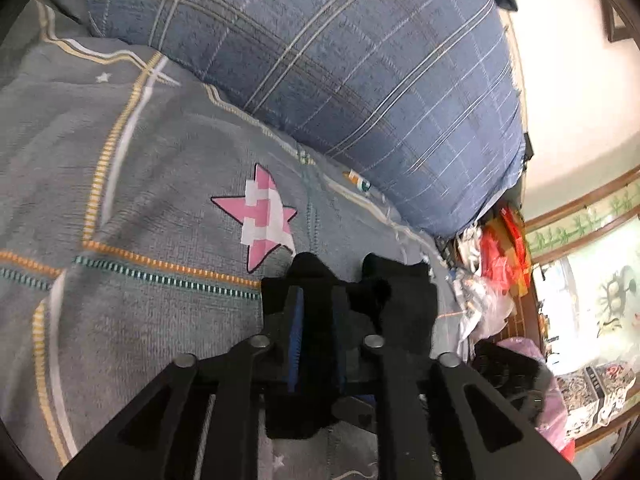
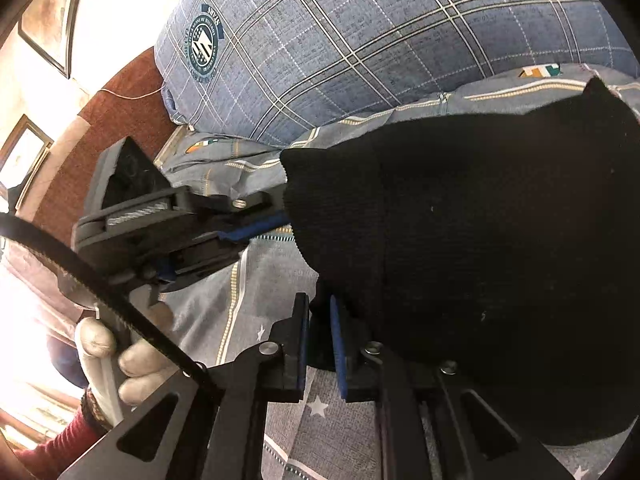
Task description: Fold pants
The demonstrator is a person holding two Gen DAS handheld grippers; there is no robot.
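The black knit pants (image 2: 480,260) hang bunched and lifted above the grey bedsheet (image 2: 224,304). My right gripper (image 2: 320,344) is shut on a fold of the black pants between its blue pads. My left gripper (image 1: 316,320) is also shut on the black pants (image 1: 384,292), which bulge over its fingers. In the right wrist view the left gripper (image 2: 280,216) comes in from the left and bites the pants' left edge, held by a gloved hand (image 2: 120,356).
A large blue plaid pillow (image 1: 340,60) lies at the back of the bed, also in the right wrist view (image 2: 360,40). The sheet has a pink star patch (image 1: 260,216). Cluttered bags and cloth (image 1: 496,264) lie beyond the bed's right edge.
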